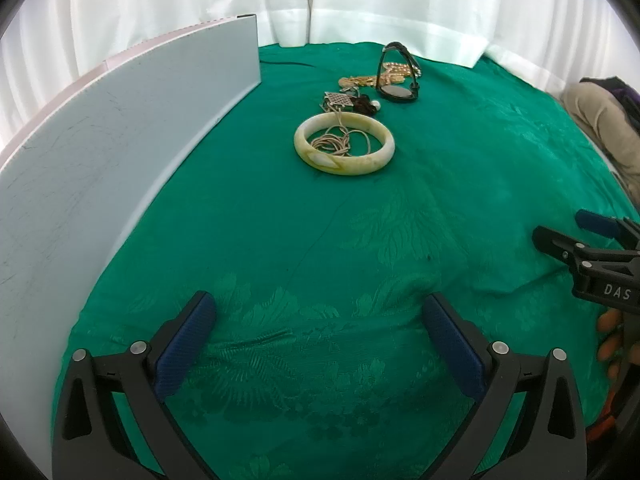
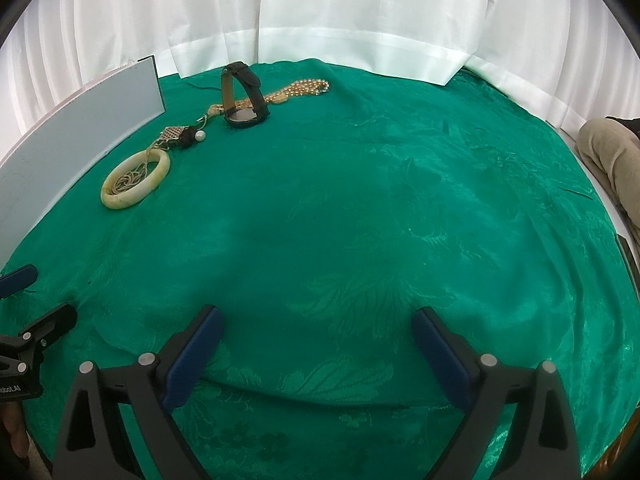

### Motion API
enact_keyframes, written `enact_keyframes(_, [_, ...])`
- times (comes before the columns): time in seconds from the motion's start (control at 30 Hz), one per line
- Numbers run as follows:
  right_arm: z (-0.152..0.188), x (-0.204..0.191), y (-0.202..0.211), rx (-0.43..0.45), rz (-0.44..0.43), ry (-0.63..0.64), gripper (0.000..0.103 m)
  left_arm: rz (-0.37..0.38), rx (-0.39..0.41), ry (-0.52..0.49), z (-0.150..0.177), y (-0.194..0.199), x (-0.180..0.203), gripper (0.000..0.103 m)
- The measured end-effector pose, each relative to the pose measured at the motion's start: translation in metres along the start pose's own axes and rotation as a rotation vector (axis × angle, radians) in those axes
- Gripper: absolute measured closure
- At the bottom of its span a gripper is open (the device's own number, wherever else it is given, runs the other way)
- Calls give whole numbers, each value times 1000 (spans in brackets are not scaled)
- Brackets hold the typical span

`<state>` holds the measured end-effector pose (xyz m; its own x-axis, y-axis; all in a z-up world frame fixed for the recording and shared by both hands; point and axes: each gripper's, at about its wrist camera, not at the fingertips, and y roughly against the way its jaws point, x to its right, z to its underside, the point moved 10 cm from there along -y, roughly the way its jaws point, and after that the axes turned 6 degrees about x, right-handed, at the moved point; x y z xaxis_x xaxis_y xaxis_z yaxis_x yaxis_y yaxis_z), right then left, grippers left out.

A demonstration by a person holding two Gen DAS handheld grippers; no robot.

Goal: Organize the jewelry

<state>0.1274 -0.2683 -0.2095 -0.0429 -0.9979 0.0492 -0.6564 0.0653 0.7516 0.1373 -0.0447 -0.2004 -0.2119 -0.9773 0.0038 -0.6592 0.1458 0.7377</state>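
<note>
On the green patterned cloth (image 1: pixel 280 240) lies a pale jade bangle (image 1: pixel 344 148) (image 2: pixel 134 182) with a coiled cord inside it. The cord runs to a square lattice pendant (image 1: pixel 338 100) (image 2: pixel 172 134), beside a dark piece with a pearl (image 2: pixel 194 136). Behind them stands a black wristwatch (image 1: pixel 398 76) (image 2: pixel 244 96) over a gold bead necklace (image 2: pixel 304 88). My left gripper (image 1: pixel 320 300) is open over bare cloth, well short of the bangle. My right gripper (image 2: pixel 317 314) is open too, with nothing between its blue pads, far right of the jewelry.
A pale grey panel (image 1: pixel 120 128) (image 2: pixel 80 120) stands upright along the left side. White curtains (image 2: pixel 320 20) hang behind the table. A person's leg in beige trousers (image 2: pixel 608 156) is at the far right. Each gripper shows at the edge of the other's view.
</note>
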Motion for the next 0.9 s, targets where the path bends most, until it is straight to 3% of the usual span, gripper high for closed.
enact_keyframes(0.9, [-1, 0, 0, 9, 0, -9, 4, 1, 0, -2, 1, 0, -1, 0])
